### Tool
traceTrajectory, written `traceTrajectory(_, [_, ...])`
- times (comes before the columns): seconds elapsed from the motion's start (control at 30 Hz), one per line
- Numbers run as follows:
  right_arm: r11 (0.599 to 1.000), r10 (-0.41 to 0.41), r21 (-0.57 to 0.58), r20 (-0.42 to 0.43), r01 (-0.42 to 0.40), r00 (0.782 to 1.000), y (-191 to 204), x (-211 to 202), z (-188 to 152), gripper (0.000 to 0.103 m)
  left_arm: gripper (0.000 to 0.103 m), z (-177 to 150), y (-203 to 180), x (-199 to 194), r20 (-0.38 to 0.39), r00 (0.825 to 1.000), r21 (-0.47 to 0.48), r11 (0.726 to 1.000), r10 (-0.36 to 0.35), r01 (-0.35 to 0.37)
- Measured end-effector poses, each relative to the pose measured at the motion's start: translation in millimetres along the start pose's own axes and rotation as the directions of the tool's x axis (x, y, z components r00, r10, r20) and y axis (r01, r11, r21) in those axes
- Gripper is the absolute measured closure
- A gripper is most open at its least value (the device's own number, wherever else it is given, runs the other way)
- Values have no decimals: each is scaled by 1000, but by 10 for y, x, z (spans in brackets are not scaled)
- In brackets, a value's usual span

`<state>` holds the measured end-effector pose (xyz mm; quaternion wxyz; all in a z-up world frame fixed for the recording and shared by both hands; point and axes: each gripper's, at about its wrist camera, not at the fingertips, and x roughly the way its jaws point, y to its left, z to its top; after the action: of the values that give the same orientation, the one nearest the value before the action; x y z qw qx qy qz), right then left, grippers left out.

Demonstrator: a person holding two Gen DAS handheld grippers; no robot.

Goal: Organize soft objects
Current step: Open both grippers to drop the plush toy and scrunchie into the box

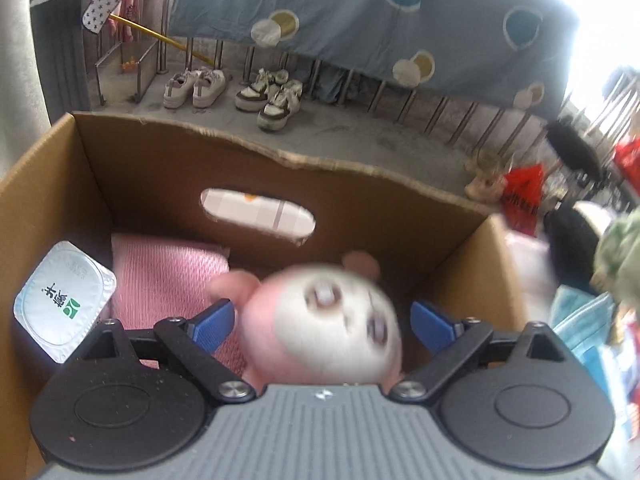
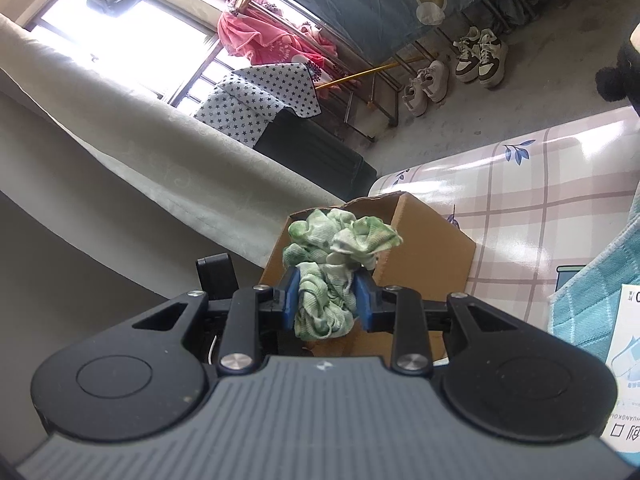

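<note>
Over the open cardboard box (image 1: 140, 168), my left gripper (image 1: 322, 318) is open wide. A pink and white plush toy (image 1: 336, 320), blurred, lies between its blue pads with a gap on each side. A folded pink knit cloth (image 1: 168, 276) lies inside the box. In the right wrist view my right gripper (image 2: 326, 296) is shut on a green and white scrunched fabric piece (image 2: 332, 264). It holds the piece just in front of the box (image 2: 424, 248). That fabric (image 1: 620, 256) also shows at the right edge of the left wrist view.
A white sealed pack (image 1: 60, 300) leans against the box's left wall. The box stands on a plaid tablecloth (image 2: 540, 200). A teal towel (image 2: 592, 292), a printed white carton (image 2: 628, 344) and a black and white plush (image 1: 576, 240) lie to the right. Shoes (image 1: 272, 96) stand on the floor behind.
</note>
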<state>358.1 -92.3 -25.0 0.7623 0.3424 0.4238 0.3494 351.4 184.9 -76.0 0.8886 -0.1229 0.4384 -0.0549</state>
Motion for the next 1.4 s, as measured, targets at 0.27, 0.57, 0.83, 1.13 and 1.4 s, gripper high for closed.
traceTrajectory(0.27, [999,-18,-35,4,18,1000,213,-70,-9,74,7,75,3,-439,49,999,-48,999,23,-21])
traceTrajectory(0.57, [995,-1,-101,-84,-7,996,771,96,-72,74,7,93,369,-1611,160,978,-206,974,133,-98])
traceTrajectory(0.83, [997,-17,-82,-365,-14,931,1251,1388,-437,74,6,-160,891,-2307,187,939,-314,923,288,-221])
traceTrajectory(1.13, [980,-197,-98,-506,171,840,1166,2904,-880,74,6,-403,1364,-2434,190,926,-377,895,326,-238])
traceTrajectory(1.4, [958,-287,-135,-443,254,849,1019,3361,-1008,58,6,-504,1502,-2338,173,937,-389,895,304,-218])
